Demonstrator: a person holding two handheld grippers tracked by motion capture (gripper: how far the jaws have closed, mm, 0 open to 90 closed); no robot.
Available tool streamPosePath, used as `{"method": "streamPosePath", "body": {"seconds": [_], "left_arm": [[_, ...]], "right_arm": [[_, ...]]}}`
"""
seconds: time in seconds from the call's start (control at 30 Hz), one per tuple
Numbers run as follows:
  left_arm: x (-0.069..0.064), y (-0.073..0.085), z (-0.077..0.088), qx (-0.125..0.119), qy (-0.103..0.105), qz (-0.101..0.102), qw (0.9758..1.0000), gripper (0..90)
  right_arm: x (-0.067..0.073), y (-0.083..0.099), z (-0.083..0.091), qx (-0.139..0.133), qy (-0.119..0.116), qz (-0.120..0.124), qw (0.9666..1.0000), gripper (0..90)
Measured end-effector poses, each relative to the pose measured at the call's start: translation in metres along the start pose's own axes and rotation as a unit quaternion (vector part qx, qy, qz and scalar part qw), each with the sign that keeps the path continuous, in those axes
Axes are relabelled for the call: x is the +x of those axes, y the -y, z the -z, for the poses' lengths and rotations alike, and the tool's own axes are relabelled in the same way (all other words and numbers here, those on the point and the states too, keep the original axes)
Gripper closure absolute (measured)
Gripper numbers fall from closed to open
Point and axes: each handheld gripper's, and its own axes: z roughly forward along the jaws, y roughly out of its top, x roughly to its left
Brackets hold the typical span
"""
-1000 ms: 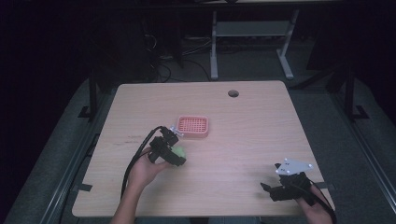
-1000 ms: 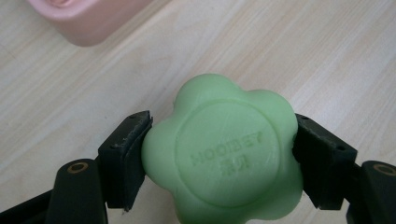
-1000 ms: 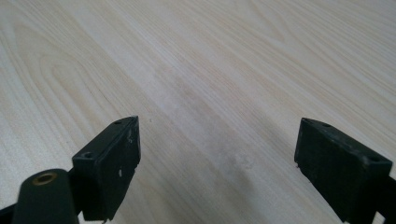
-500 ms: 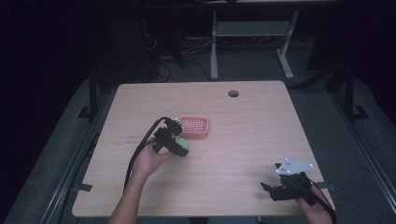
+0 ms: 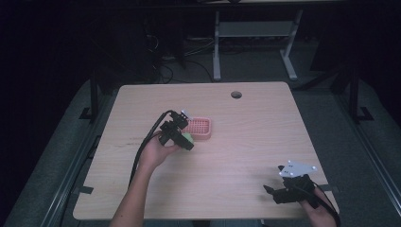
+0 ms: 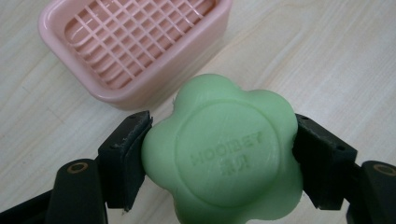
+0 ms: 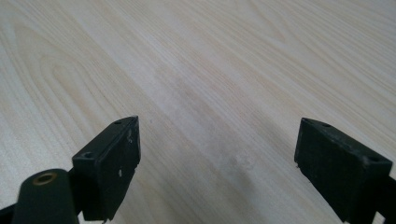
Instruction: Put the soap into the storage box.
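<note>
A green flower-shaped soap bar is clamped between the jaws of my left gripper, held just above the table. In the high view the left gripper and the soap hover at the near-left corner of a pink slatted soap dish. The dish lies just beyond the soap in the left gripper view and holds nothing. My right gripper rests near the table's front right corner, its jaws wide open over bare wood.
The wooden table has a round cable hole near its far edge. A cable trails from the left gripper along the forearm. Dark floor and a desk frame lie beyond the table.
The left gripper has carried the green soap up and to the right, closer to the pink dish. The right gripper has stayed in place.
</note>
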Motion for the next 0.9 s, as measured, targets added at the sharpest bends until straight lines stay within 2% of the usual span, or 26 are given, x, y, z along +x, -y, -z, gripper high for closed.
{"method": "streamPosePath", "body": {"seconds": [0.37, 0.4, 0.5, 0.67, 0.83, 0.9], "left_arm": [[0.005, -0.015, -0.006, 0.007, 0.003, 0.002, 1.0000, 26.8], [0.006, -0.016, -0.006, 0.009, 0.002, -0.003, 0.9999, 26.8], [0.007, -0.020, -0.009, 0.008, 0.003, 0.006, 0.9999, 26.8], [0.009, -0.025, -0.012, 0.020, 0.001, -0.001, 0.9998, 26.8], [0.014, -0.031, -0.012, 0.012, 0.006, 0.008, 0.9999, 26.8], [0.016, -0.034, -0.012, 0.016, 0.004, 0.007, 0.9998, 26.8]], "right_arm": [[0.000, 0.001, 0.000, 0.000, 0.000, -0.005, 1.0000, 13.8], [0.000, 0.001, 0.000, 0.000, 0.000, -0.004, 1.0000, 13.9], [-0.001, 0.001, 0.000, 0.000, 0.000, -0.004, 1.0000, 13.8], [-0.001, 0.001, 0.000, 0.000, 0.000, -0.004, 1.0000, 13.9], [-0.001, 0.001, 0.000, 0.000, 0.000, -0.004, 1.0000, 13.9], [-0.001, 0.001, 0.000, 0.000, 0.000, -0.003, 1.0000, 13.8]]}}
